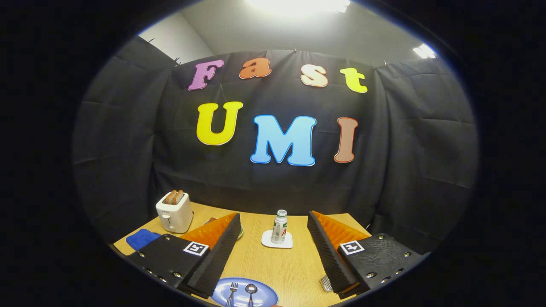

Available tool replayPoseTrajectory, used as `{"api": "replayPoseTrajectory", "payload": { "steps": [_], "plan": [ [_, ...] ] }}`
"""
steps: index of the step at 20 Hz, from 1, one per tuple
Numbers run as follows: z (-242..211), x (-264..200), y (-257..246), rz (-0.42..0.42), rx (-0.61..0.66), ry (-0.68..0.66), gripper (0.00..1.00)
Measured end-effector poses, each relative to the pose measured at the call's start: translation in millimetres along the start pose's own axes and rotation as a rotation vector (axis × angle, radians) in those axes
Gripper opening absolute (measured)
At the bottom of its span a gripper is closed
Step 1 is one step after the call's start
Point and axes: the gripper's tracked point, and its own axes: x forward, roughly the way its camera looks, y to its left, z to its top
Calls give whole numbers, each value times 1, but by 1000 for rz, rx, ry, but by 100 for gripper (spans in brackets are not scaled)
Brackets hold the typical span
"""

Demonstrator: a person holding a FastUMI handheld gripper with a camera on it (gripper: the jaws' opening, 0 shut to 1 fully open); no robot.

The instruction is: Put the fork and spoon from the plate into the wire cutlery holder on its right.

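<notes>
Here the gripper gapes wide and empty above the round blue plate, where the silver fork and spoon lie close together; grabbing 1 may nudge the other.

1. A bright ceiling light burns out to white overhead; a second lamp glares beside it.
2. The worktop is evenly lit, with soft, short shadows.
3. Fisheye distortion bows the booth wall and darkens the rim.
4. Focus is sharp centrally, softer outward.
</notes>
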Motion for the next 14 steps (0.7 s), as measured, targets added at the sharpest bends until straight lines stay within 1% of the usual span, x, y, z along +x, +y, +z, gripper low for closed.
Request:
{"api": "replayPoseTrajectory", "payload": {
  "steps": [2,8,14],
  "plan": [
    [-9,2,2,6,-8,31,96],
    [-52,6,20,68,-48,179,96],
    [-92,8,29,112,-56,319,96]
  ]
}}
